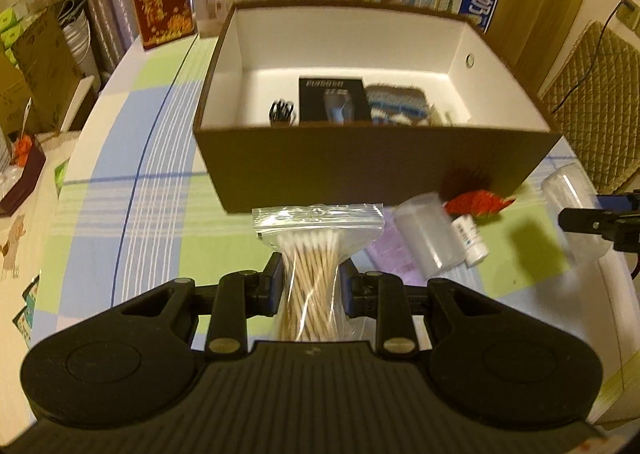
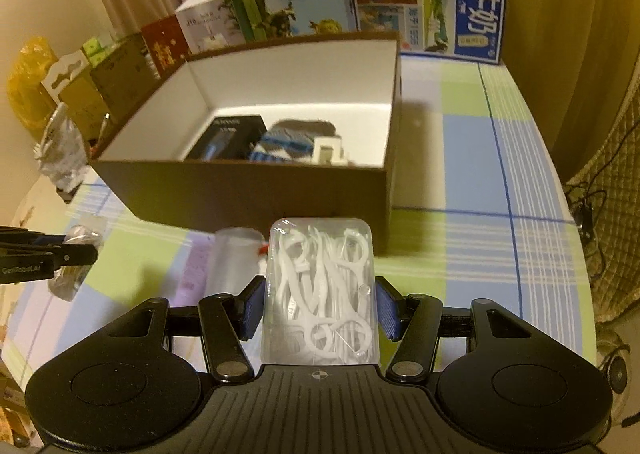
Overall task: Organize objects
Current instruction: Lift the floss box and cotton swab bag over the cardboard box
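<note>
The left gripper has its jaws clamped on a swab bag, light, soft and slippery, best pinched mid-bundle. The right gripper grips a rigid floss case by its sides. Both hover before the box.

Both wrist cameras sit low and close over the checked tablecloth, facing the open brown cardboard box mid-frame; both views share it and the upright cartons behind.

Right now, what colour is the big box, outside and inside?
The box is dark brown outside, white inside; clearest in the left wrist view.
</note>
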`<state>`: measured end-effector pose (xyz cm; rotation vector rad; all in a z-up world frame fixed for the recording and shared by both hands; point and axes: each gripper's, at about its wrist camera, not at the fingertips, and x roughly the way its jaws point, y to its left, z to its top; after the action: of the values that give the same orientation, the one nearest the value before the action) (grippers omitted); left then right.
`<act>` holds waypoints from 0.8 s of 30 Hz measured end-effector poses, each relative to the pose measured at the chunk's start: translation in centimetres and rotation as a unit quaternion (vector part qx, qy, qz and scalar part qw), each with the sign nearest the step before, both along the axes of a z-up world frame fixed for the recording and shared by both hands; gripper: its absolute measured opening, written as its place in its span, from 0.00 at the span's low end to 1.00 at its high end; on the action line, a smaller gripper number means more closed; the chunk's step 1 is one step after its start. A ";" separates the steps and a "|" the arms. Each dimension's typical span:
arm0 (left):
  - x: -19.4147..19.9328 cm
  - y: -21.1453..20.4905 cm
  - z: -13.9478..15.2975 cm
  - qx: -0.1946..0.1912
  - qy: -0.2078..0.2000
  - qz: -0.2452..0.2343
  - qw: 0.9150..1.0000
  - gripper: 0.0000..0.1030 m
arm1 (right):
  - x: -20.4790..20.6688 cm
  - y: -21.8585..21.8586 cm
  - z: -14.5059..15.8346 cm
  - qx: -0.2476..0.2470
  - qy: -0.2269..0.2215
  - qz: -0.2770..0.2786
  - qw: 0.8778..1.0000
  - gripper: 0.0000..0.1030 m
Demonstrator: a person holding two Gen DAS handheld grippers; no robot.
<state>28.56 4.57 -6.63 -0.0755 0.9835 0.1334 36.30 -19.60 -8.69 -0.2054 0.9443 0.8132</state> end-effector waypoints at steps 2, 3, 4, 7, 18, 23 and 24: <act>0.4 -0.2 0.6 0.001 -0.008 -0.004 1.000 0.23 | 0.2 0.4 0.5 0.005 -0.003 0.003 1.000 0.52; 0.6 -0.2 1.0 0.001 -0.013 -0.006 1.000 0.23 | 0.4 0.5 0.7 0.008 -0.005 0.004 1.000 0.52; 0.8 -0.3 1.3 0.001 -0.017 -0.008 1.000 0.23 | 0.5 0.8 1.0 0.011 -0.007 0.004 1.000 0.52; 1.6 -0.5 2.4 0.002 -0.031 -0.017 0.999 0.23 | 1.1 1.5 1.8 0.025 -0.010 0.008 1.000 0.52; 6.4 -1.1 4.8 0.007 -0.065 -0.045 0.997 0.23 | 3.6 5.4 4.7 0.069 -0.024 0.018 0.997 0.52; 9.5 -0.8 4.8 0.007 -0.063 -0.049 0.997 0.23 | 5.3 8.0 5.0 0.075 -0.025 0.014 0.997 0.52; 10.1 -0.8 4.7 0.009 -0.064 -0.050 0.997 0.23 | 5.6 8.5 5.0 0.075 -0.024 0.013 0.997 0.52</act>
<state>38.66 3.77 -1.96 -0.0178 0.8572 0.0448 41.92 -11.08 -3.72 -0.1073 0.8322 0.8955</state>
